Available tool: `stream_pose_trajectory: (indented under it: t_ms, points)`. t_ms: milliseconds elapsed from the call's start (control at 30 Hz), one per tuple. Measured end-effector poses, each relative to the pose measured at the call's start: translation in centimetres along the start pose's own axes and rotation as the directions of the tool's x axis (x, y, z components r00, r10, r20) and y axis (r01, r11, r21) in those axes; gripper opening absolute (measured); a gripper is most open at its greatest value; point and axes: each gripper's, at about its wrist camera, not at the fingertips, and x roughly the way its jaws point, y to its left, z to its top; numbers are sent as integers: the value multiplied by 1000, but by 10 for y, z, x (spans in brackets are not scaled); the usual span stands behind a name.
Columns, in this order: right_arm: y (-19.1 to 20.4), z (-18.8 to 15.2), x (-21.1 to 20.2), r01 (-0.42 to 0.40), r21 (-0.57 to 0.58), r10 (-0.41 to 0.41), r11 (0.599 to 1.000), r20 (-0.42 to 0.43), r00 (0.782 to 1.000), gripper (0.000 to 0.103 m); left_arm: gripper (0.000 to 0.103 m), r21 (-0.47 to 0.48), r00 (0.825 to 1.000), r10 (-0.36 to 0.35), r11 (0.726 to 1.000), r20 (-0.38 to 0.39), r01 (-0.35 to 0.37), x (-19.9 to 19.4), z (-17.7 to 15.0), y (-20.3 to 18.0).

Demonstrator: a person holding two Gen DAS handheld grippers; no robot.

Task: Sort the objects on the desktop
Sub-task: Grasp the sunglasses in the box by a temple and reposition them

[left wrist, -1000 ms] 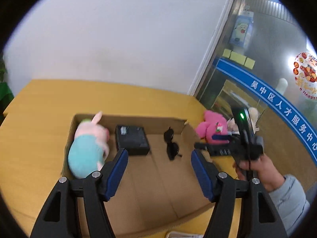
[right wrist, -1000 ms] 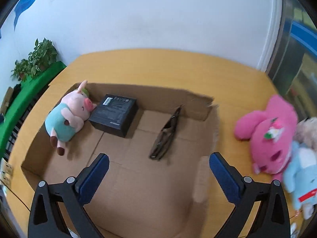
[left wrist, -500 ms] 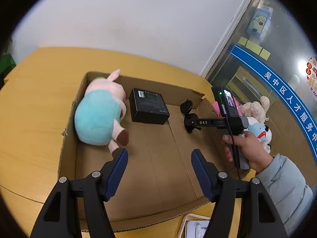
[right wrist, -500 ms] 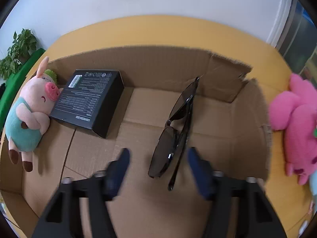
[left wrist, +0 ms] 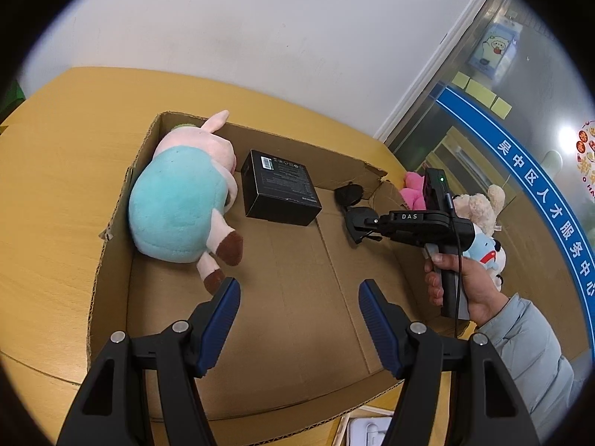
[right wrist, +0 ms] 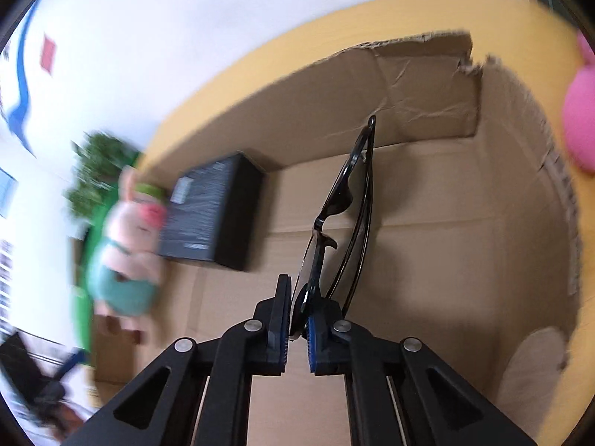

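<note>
Inside the cardboard box, the right gripper is clamped on the sunglasses. The left gripper hovers over the box floor, jaws apart and empty, near the pig toy.

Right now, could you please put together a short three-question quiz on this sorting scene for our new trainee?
1. True or false: the right tongs are shut on the sunglasses.
2. Which item in the cardboard box lies between the pig plush and the sunglasses? A) black box B) pink plush toy C) mug
3. Fill in: the left tongs are ____ and hold nothing.

Key: 1 true; 2 A; 3 open.
</note>
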Motion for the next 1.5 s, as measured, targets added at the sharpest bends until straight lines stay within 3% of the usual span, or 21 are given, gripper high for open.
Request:
stream_pose_trajectory:
  t_ms: [100,200,267,333,400,467,600,667,700,767,800,833,933,1033,1100,1167,1300,1367,1400,1467,1500]
  points:
    - [-11,-3,1,-38,58,39,998,-10,999,6,66,3,1000,-6,1000,-1,6,0,0,-2]
    - [-22,-2,-3,71,93,-71,993,3,997,11,66,17,1000,-4,1000,-3,4,0,-2,-6]
    - [-17,-3,-7,182,67,-183,981,6,983,14,66,15,1000,-6,1000,-8,6,2,-1,-6]
    - [-9,-4,-11,220,33,-220,975,7,975,38,66,12,1000,-10,1000,-9,10,4,-2,-7]
    - [2,-6,-19,250,4,-250,968,32,968,53,66,14,1000,-12,1000,-13,12,5,-2,-7]
    - [17,-8,-29,343,-54,-338,938,79,938,65,66,18,1000,-9,1000,-15,10,7,-3,-8]
    - [59,-7,-30,554,-200,-530,808,161,832,103,66,0,1000,-15,1000,-18,15,11,-4,-4]
    - [63,-3,-17,618,-270,-597,738,166,785,103,66,0,1000,-16,1000,-19,16,13,-5,-4]
    - [61,-2,-6,629,-290,-616,721,147,774,101,66,0,1000,-17,1000,-22,17,13,-5,-4]
    - [47,3,7,585,-256,-587,769,79,806,82,66,4,1000,-15,1000,-27,15,13,-6,-4]
    - [40,4,10,569,-229,-573,790,57,818,60,66,4,1000,-15,1000,-26,15,13,-6,-4]
    - [30,7,13,553,-193,-559,811,26,829,51,66,3,999,-19,1000,-27,19,13,-6,-3]
    - [26,7,10,570,-182,-571,801,53,819,40,66,14,1000,-16,1000,-25,16,13,-6,-3]
    - [28,7,2,445,-155,-447,882,25,894,24,66,1,1000,-12,1000,-28,12,16,-4,0]
    - [28,6,-1,298,-116,-301,947,-10,954,22,66,-7,1000,-12,1000,-26,12,16,-3,2]
    - [20,6,1,120,-40,-122,992,-51,991,22,66,-7,1000,-11,1000,-26,10,16,-2,3]
    - [-9,10,4,-99,127,107,987,-56,993,23,66,-4,1000,-1,1000,-28,1,14,-2,3]
    - [-25,11,3,-144,202,153,969,-33,988,24,66,-4,1000,5,1000,-29,-5,14,-3,4]
    - [-29,12,-2,-129,209,137,969,-23,990,25,66,-5,1000,6,1000,-31,-6,15,-4,5]
    - [-26,13,-5,-72,184,76,980,-16,997,36,66,-8,999,5,1000,-37,-5,18,-3,6]
    - [-24,13,-11,-41,168,43,985,-12,999,51,66,-7,999,4,1000,-39,-4,19,-4,6]
